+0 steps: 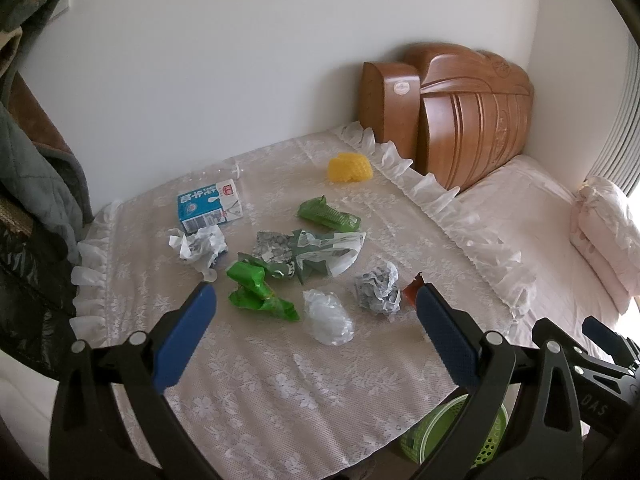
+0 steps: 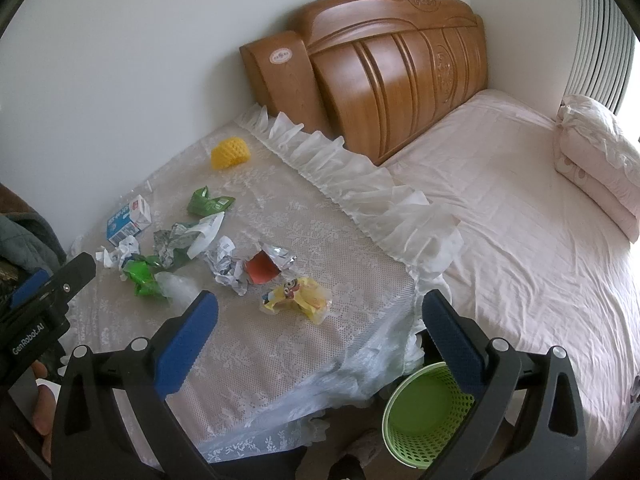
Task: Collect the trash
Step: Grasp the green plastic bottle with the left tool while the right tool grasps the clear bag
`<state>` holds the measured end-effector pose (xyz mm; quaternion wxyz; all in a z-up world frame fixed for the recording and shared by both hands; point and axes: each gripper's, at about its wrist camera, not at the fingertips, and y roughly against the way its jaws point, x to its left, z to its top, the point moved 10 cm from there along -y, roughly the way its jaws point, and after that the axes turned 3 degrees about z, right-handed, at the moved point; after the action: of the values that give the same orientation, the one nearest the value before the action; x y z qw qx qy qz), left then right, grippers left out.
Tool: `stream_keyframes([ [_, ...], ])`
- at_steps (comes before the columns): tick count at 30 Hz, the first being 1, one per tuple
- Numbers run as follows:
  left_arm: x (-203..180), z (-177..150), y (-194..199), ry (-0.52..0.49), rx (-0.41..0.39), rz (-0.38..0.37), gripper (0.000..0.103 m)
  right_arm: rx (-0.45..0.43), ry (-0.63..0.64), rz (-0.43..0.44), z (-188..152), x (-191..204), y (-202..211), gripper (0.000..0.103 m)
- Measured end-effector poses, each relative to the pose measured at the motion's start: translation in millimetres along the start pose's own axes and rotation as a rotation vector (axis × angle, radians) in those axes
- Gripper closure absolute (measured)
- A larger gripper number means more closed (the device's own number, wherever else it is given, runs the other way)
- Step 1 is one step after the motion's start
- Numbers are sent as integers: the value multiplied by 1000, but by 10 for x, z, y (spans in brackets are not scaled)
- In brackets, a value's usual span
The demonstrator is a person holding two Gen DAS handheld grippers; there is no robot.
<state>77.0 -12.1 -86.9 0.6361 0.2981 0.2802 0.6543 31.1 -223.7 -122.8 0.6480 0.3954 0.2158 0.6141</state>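
Trash lies scattered on a table under a lace cloth (image 1: 280,392). There is a blue milk carton (image 1: 210,206), crumpled paper (image 1: 198,246), green wrappers (image 1: 256,292), a clear plastic wad (image 1: 328,316), another paper ball (image 1: 378,288) and a yellow foam net (image 1: 350,166). The right wrist view adds a red and silver wrapper (image 2: 268,266) and a yellow snack wrapper (image 2: 298,298). A green mesh bin (image 2: 426,420) stands on the floor between table and bed. My left gripper (image 1: 316,304) hangs open above the near trash. My right gripper (image 2: 320,312) is open over the table's near part, holding nothing.
A bed with a pink sheet (image 2: 520,220) and folded quilt (image 2: 596,168) lies to the right, its wooden headboard (image 2: 392,68) against the wall. Dark clothing (image 1: 36,168) hangs at the left. A hand (image 2: 40,404) holds the left gripper's body.
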Motion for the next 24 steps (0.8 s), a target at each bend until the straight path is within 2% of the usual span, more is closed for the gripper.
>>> stream_keyframes([
  [12, 159, -65, -70, 12, 13, 2, 7, -3, -3, -13, -43, -14, -111, 2],
  [24, 680, -614, -369, 31, 125, 26, 7, 69, -3, 35, -431, -63, -443, 2],
])
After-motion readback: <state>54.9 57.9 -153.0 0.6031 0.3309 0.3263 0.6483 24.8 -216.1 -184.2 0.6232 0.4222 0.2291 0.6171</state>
